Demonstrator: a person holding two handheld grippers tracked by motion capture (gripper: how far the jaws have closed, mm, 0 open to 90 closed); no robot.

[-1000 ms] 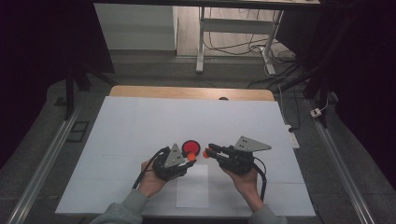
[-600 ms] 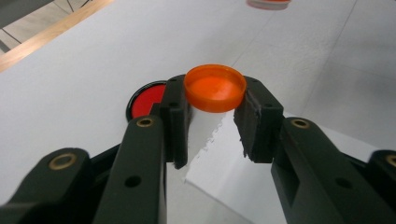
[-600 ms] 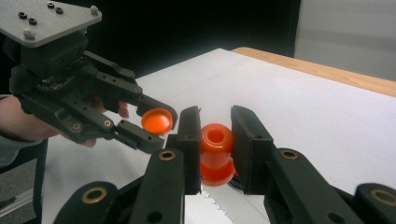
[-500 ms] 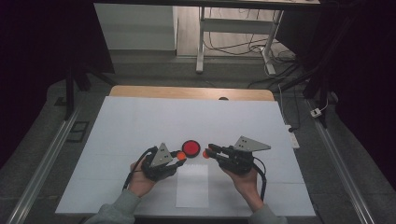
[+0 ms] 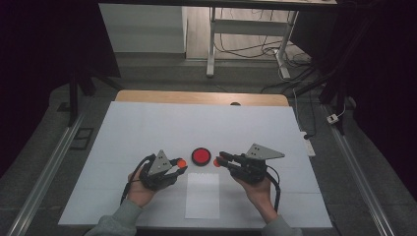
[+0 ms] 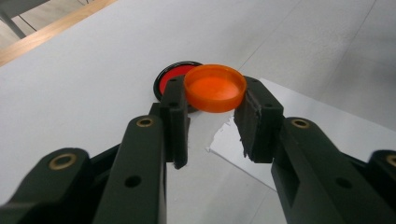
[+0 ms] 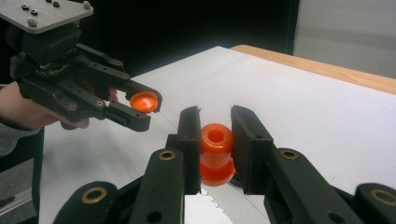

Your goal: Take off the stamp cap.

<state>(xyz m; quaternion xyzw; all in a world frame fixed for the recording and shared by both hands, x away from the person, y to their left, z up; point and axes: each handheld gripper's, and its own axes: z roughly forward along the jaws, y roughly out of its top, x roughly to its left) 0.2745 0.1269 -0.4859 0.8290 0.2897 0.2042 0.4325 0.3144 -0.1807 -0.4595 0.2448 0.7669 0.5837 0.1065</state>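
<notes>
Plastic, glossy and translucent orange, makes up both small parts in the grippers. The left gripper [image 6: 212, 105] pinches a shallow round cap [image 6: 215, 87] by its rim, open side up, the thin wall smooth and evenly curved; its black matte jaws press on either side. In the high view this gripper [image 5: 178, 164] sits left of centre, near the person, with the cap [image 5: 181, 162] at its tip.

The right gripper [image 7: 215, 140] clamps a waisted, spool-like bottle [image 7: 216, 154] with a rounded shoulder and a round open mouth facing the camera; the flat ribbed pads squeeze its sides. In the high view this gripper [image 5: 220, 160] lies right of centre, the bottle [image 5: 216, 162] a small orange dot at its jaws.

Between the two tips, slightly farther off, lies a flat round disc [image 5: 200, 156], red with a black rim. Just nearer than it rests a white sheet [image 5: 202, 195], its near corner ragged. All stand on a smooth white table [image 5: 123, 128] with a pale wooden strip [image 5: 196, 97] along the far edge.
</notes>
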